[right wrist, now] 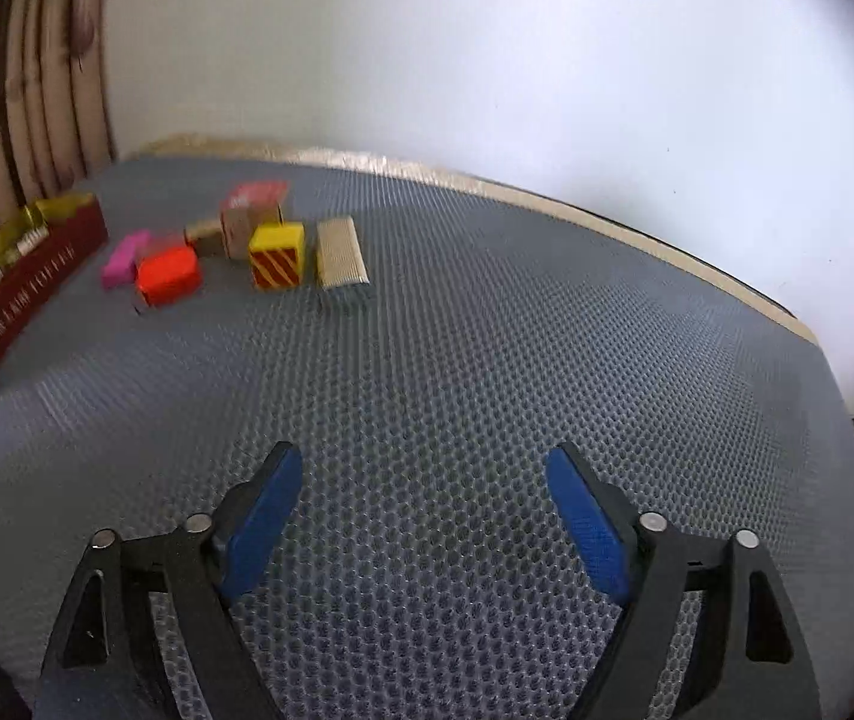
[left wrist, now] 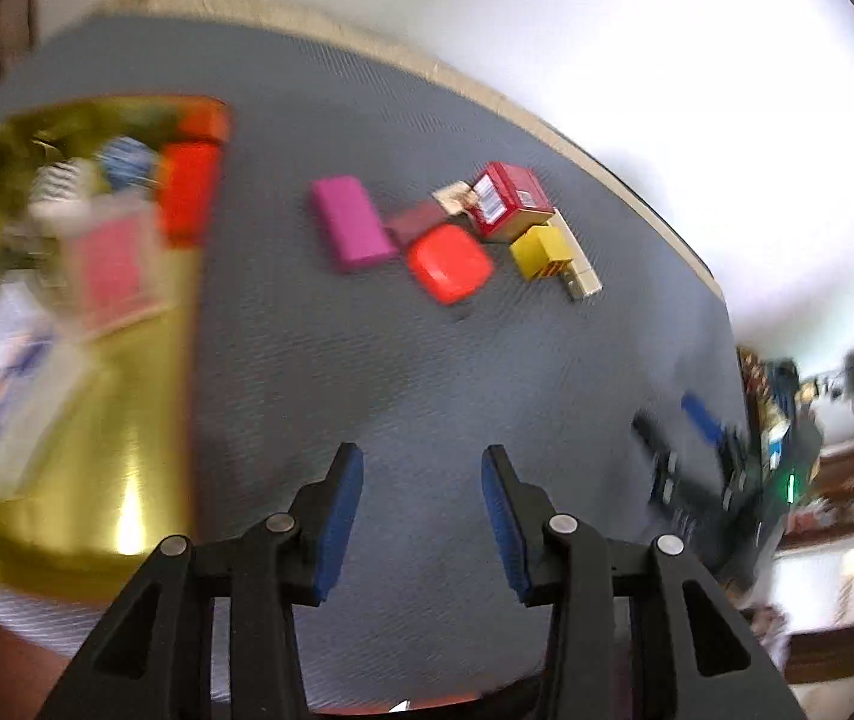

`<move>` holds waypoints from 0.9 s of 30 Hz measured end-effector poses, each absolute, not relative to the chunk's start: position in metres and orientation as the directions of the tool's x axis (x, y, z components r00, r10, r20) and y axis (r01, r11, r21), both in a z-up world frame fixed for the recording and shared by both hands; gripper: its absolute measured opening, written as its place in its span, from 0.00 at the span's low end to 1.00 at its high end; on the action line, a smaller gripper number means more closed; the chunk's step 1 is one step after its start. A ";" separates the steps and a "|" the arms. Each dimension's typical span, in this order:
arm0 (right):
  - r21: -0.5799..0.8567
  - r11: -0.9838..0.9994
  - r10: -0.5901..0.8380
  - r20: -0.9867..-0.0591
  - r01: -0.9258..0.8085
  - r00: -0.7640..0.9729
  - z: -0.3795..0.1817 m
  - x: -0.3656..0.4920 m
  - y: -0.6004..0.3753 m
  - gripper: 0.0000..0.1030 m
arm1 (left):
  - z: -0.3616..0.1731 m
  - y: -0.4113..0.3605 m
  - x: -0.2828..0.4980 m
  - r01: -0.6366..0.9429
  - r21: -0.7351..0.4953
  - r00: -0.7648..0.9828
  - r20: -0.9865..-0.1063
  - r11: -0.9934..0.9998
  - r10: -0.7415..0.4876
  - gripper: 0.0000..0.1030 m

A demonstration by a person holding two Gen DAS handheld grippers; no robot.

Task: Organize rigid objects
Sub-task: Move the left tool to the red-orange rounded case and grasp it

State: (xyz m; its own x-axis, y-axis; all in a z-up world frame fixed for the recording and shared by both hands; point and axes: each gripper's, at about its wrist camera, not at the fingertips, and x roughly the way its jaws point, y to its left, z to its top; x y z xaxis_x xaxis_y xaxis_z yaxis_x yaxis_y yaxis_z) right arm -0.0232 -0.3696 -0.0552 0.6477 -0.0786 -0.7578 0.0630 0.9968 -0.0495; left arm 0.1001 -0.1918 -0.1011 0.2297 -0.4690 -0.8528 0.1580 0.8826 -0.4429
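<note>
A gold tray [left wrist: 97, 480] at the left holds several items, among them a red block [left wrist: 187, 192] and a pink box [left wrist: 112, 264]. On the grey mat beyond lie a magenta block [left wrist: 349, 222], an orange-red rounded block [left wrist: 451, 264], a red box [left wrist: 508, 198], a yellow box [left wrist: 541, 252] and a beige box [left wrist: 583, 276]. My left gripper [left wrist: 421, 462] hangs open over bare mat, short of this cluster. My right gripper [right wrist: 424, 456] stands wide open over bare mat, nothing between its pads. Far to its left sit the yellow striped box [right wrist: 277, 255], beige box [right wrist: 340, 252], orange block [right wrist: 168, 273] and tray [right wrist: 31, 276].
The grey mesh mat [right wrist: 487, 330] covers the table up to a beige edge [right wrist: 547, 195] below a white wall. A striped curtain [right wrist: 37, 90] hangs at the back left. Blurred furniture and clutter [left wrist: 787, 420] stand off the table's right side.
</note>
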 end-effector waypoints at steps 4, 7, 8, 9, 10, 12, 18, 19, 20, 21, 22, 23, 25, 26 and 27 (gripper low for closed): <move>0.047 0.997 -0.008 -0.741 0.064 0.671 -0.052 -0.033 -0.385 0.87 | -0.105 -0.230 0.137 0.092 -0.390 0.238 -0.885 0.916 -0.401 0.41; 0.096 0.993 0.025 -0.725 0.064 0.689 -0.048 -0.040 -0.393 0.87 | -0.110 -0.241 0.163 0.001 -0.362 0.256 -0.901 0.932 -0.350 0.41; 0.109 0.992 0.035 -0.719 0.062 0.694 -0.047 -0.043 -0.395 0.87 | -0.112 -0.243 0.170 -0.032 -0.360 0.253 -0.906 0.933 -0.341 0.41; 0.124 0.991 0.048 -0.714 0.059 0.698 -0.046 -0.044 -0.397 0.87 | -0.114 -0.244 0.174 -0.055 -0.359 0.253 -0.908 0.932 -0.335 0.41; 0.132 0.990 0.056 -0.711 0.055 0.701 -0.046 -0.045 -0.397 0.87 | -0.116 -0.245 0.177 -0.073 -0.355 0.250 -0.911 0.932 -0.327 0.41; 0.146 0.988 0.072 -0.702 0.045 0.708 -0.046 -0.044 -0.393 0.87 | -0.123 -0.249 0.185 -0.102 -0.352 0.231 -0.918 0.930 -0.322 0.41; 0.174 0.985 0.107 -0.688 0.020 0.718 -0.051 -0.044 -0.396 0.87 | -0.134 -0.265 0.196 -0.138 -0.341 0.207 -0.928 0.930 -0.310 0.41; 0.179 0.984 0.113 -0.685 0.017 0.720 -0.051 -0.044 -0.397 0.87 | -0.135 -0.267 0.198 -0.148 -0.346 0.200 -0.928 0.926 -0.315 0.41; 0.183 0.983 0.117 -0.683 0.014 0.721 -0.052 -0.044 -0.398 0.87 | -0.138 -0.268 0.201 -0.161 -0.355 0.193 -0.926 0.921 -0.323 0.41; 0.186 0.982 0.120 -0.680 0.013 0.723 -0.052 -0.044 -0.398 0.88 | -0.140 -0.268 0.203 -0.176 -0.356 0.190 -0.927 0.918 -0.324 0.41; 0.189 0.982 0.122 -0.678 0.011 0.725 -0.052 -0.045 -0.399 0.88 | -0.144 -0.275 0.208 -0.185 -0.356 0.189 -0.928 0.916 -0.322 0.41; 0.191 0.982 0.124 -0.677 0.010 0.726 -0.052 -0.046 -0.399 0.89 | -0.145 -0.274 0.211 -0.192 -0.357 0.189 -0.928 0.914 -0.322 0.41; 0.196 0.981 0.132 -0.676 0.003 0.725 -0.052 -0.047 -0.399 0.90 | -0.146 -0.275 0.214 -0.198 -0.352 0.189 -0.930 0.915 -0.316 0.41; 0.197 0.980 0.134 -0.677 0.002 0.723 -0.051 -0.047 -0.399 0.91 | -0.147 -0.276 0.217 -0.204 -0.344 0.189 -0.932 0.916 -0.308 0.41; 0.196 0.981 0.135 -0.678 0.001 0.723 -0.051 -0.047 -0.398 0.91 | -0.148 -0.277 0.219 -0.211 -0.344 0.193 -0.932 0.915 -0.306 0.43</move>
State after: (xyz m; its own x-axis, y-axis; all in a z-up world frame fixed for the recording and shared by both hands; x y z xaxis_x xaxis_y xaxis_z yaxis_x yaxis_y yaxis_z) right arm -0.0468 -0.3984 -0.0514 0.7227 0.1351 -0.6779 0.0009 0.9805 0.1963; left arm 0.2193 -0.2767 -0.1483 0.1928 -0.3060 -0.9323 -0.2109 0.9150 -0.3440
